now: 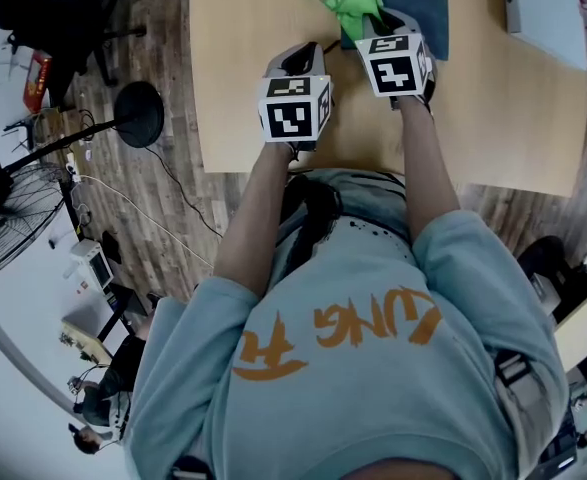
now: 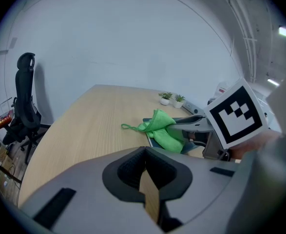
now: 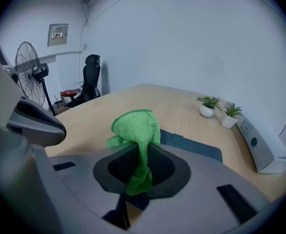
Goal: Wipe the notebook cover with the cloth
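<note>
A dark blue notebook (image 1: 418,13) lies flat on the wooden table (image 1: 253,28), near its far side. My right gripper (image 1: 376,25) hovers over the notebook's near left part, shut on a green cloth (image 1: 355,4) that bunches up past its jaws. The right gripper view has the cloth (image 3: 138,130) pinched between the jaws, with the notebook (image 3: 194,145) beyond. My left gripper (image 1: 308,53) sits just left of the right one, over bare table, shut with nothing in it. From the left gripper view the cloth (image 2: 161,128) and the notebook's edge (image 2: 150,140) show ahead to the right.
Two small potted plants (image 3: 218,108) and a white device (image 3: 259,150) stand along the table's right side. A black office chair (image 3: 90,77) and a standing fan (image 3: 30,69) are on the floor to the left. Cables and a lamp base (image 1: 138,113) lie beside the table.
</note>
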